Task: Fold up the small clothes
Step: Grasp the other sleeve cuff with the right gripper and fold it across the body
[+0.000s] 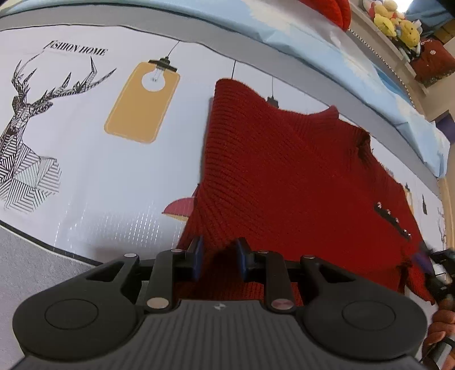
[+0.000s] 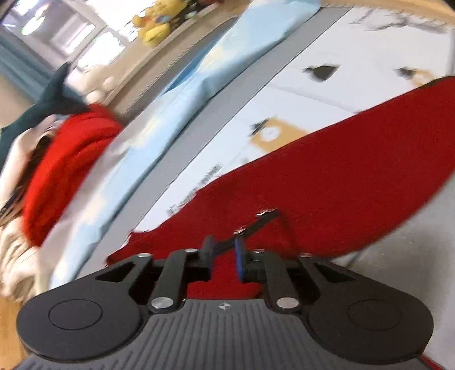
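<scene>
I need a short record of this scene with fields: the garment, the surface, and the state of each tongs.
garment: red knitted sweater, lying spread, with a black studded strip
surface: white printed cover with a deer drawing
left tongs: closed on a bunch of the sweater's near edge
right tongs: open, over the studded strip
background: yellow plush toys

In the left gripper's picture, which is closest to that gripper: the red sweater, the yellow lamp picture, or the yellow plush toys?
1. Red sweater, right at the left gripper.
2. Yellow lamp picture, up left on the mat.
3. Yellow plush toys, top-right shelf.
</scene>
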The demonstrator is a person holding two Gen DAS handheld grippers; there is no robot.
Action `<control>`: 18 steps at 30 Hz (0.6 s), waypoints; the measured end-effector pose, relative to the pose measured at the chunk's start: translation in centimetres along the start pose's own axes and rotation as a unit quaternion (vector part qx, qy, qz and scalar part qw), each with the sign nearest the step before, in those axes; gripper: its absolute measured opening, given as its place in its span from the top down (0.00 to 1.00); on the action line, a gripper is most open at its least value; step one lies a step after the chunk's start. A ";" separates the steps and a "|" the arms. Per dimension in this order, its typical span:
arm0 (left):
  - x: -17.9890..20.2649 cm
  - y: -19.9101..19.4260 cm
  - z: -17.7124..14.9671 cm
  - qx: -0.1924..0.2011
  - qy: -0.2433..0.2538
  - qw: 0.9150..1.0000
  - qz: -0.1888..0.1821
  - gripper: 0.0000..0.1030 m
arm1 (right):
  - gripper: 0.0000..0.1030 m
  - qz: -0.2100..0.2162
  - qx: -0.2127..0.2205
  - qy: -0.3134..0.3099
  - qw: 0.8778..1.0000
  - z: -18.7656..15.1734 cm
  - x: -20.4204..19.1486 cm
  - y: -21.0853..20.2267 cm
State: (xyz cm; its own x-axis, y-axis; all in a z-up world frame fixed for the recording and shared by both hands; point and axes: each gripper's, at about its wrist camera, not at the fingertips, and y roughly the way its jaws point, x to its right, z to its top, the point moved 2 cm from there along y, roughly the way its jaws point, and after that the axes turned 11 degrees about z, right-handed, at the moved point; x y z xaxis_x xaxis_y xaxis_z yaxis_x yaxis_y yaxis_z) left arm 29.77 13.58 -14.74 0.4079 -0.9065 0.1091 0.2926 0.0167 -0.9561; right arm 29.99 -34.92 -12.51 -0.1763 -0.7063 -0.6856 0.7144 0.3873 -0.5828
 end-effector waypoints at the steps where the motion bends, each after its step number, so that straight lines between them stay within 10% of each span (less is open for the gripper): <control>1: 0.1 0.1 -0.1 0.000 0.003 1.000 0.004 0.74 | 0.73 -0.003 -0.023 0.019 1.000 -0.2 1.1 0.8; 4: 0.4 -0.2 -0.1 0.005 0.011 1.000 0.012 0.74 | 0.76 -0.077 -0.066 0.097 0.990 -0.9 5.1 1.7; 11: 1.5 -2.7 0.3 0.032 0.024 0.999 -0.005 0.74 | 0.66 -0.085 0.017 -0.016 0.996 2.8 3.0 -3.9; 18: 2.3 -3.6 0.1 0.038 0.038 0.999 -0.006 0.74 | 0.65 -0.156 0.069 0.099 0.980 5.4 12.4 -10.1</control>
State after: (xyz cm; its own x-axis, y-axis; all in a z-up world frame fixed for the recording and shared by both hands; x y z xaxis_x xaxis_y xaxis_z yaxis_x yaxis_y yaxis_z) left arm 29.70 11.50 -11.02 0.3381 -0.9360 0.0977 0.3633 0.0341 -0.9310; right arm 24.18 -50.80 -12.78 -0.5181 -0.6439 -0.5630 0.6872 0.0785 -0.7222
